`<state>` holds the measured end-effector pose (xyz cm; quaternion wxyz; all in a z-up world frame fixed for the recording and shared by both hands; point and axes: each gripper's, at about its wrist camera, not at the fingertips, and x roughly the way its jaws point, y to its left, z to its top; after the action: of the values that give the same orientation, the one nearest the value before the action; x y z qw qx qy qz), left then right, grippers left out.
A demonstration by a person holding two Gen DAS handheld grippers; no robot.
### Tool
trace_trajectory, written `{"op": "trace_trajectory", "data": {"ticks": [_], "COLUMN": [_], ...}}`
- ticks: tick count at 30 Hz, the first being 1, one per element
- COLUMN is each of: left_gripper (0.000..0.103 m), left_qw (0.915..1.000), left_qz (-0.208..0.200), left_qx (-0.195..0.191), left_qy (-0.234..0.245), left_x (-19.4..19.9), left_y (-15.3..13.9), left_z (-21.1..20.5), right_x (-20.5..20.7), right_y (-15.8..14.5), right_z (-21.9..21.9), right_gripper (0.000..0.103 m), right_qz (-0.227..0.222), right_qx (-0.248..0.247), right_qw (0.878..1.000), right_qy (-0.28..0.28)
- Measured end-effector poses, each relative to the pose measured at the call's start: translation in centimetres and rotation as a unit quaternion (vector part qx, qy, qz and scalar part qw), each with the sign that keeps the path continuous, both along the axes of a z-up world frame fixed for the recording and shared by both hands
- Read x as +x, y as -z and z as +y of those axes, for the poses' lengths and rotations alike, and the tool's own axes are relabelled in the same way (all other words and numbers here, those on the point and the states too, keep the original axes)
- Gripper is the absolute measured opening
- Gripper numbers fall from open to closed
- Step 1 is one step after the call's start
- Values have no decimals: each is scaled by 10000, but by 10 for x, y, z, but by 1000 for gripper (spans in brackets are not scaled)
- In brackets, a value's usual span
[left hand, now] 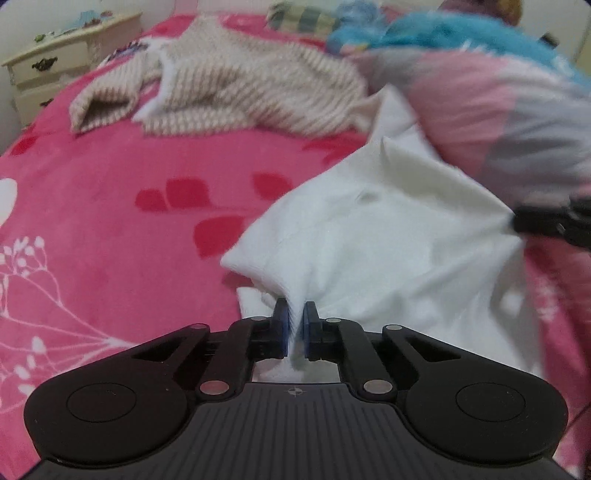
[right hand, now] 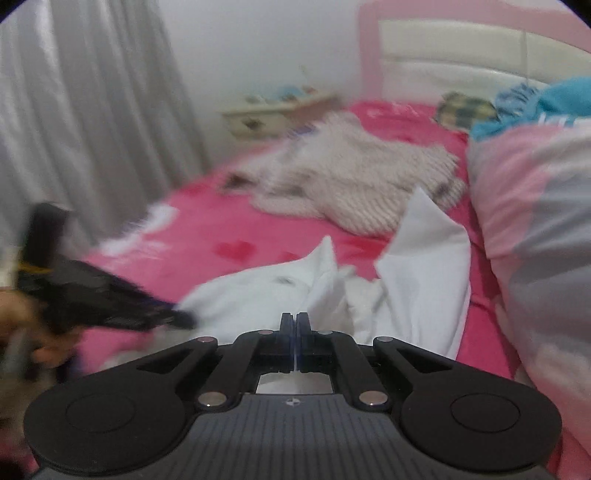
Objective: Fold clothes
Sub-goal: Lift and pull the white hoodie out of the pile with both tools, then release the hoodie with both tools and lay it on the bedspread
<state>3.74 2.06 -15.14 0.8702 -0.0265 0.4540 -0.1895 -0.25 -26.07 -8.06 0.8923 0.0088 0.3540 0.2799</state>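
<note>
Two black grippers, the left gripper [left hand: 294,314] and the right gripper [right hand: 294,323], each pinch the soft white cloth garment [left hand: 369,236] lying on the pink fleece bed blanket [left hand: 110,221] (a striped beige knitted sweater [left hand: 240,88] sits farther back, well apart).

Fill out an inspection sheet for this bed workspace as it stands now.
Surface: pink fleece bedspread with red hearts, mostly bare in front.
Job's things: crumpled white cotton garment; beige striped knitted sweater lying unfolded behind it.
Clutter: pink-and-grey quilt, blue fluffy item, striped green cushion.
Grippers: left gripper shut on the white garment's edge; right gripper shut on thin white fabric.
Cables: nothing seen.
Surroundings: cream bedside drawers, grey curtain, pink headboard.
</note>
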Motion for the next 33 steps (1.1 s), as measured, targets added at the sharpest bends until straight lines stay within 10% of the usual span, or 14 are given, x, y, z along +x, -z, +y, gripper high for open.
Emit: {"op": "trace_trajectory", "data": {"ticks": [9, 16, 19, 25, 33], "left_gripper": [4, 8, 16, 50, 52], "left_qw": [9781, 9258, 9190, 9387, 9738], "left_qz": [-442, 504, 708, 742, 1188], "left_qx": [-146, 551, 791, 360, -114], "left_qy": [2026, 3707, 3798, 3346, 1937], "left_x": [-133, -229, -230, -198, -151], "left_y": [-63, -14, -3, -24, -14], "left_z": [-9, -33, -32, -4, 36], "right_x": [-172, -250, -252, -222, -169], "right_y": [-46, 22, 51, 20, 14], "right_z": [-37, -54, -59, -80, -57], "right_gripper": [2, 2, 3, 22, 51], "right_qz": [272, 1451, 2019, 1401, 1303], "right_qx": [240, -356, -717, -158, 540], "right_qw": [9956, 9872, 9766, 9887, 9875], "right_qy": [-862, -551, -182, 503, 709]}}
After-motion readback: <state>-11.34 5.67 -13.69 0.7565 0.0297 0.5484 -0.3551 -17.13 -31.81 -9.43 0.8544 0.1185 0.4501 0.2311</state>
